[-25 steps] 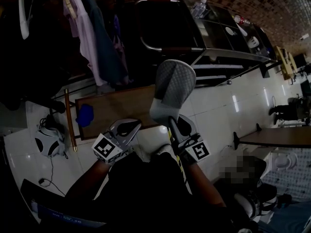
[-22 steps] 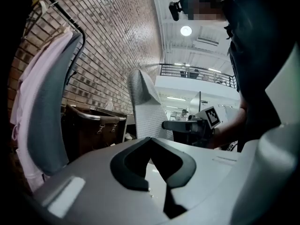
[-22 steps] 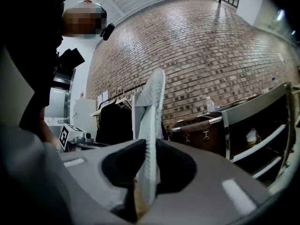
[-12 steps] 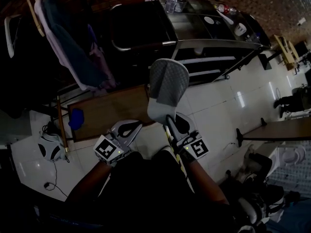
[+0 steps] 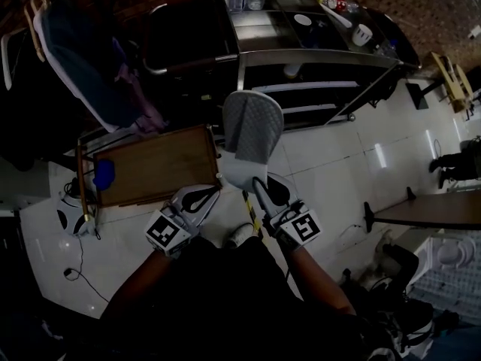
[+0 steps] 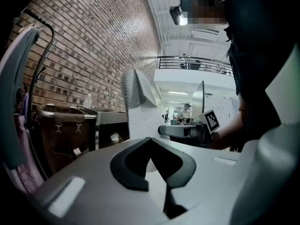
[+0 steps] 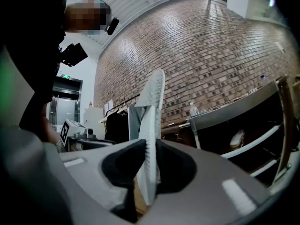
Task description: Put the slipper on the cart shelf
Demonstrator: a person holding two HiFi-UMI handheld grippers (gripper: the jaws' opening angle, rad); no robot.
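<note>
A grey and white slipper [image 5: 252, 134] stands upright in the head view, its sole edge clamped by my right gripper [image 5: 255, 183], which is shut on it. In the right gripper view the slipper [image 7: 151, 125] rises edge-on between the dark pads. My left gripper [image 5: 201, 198] is beside it on the left, shut with nothing in it; its pads [image 6: 140, 161] meet at the tip. The metal cart [image 5: 316, 59] is ahead, its shelves [image 7: 255, 142] open toward me. A second pale slipper [image 7: 236, 137] lies on a shelf.
A wooden board [image 5: 154, 165] with a blue object [image 5: 104, 174] lies on the floor to the left. Clothes [image 5: 79, 62] hang at the upper left. Bottles and dishes [image 5: 301, 6] top the cart. A table [image 5: 428, 210] stands at the right.
Both grippers and the held slipper have moved toward the cart, which now fills more of the top of the head view. The grip on the slipper is unchanged.
</note>
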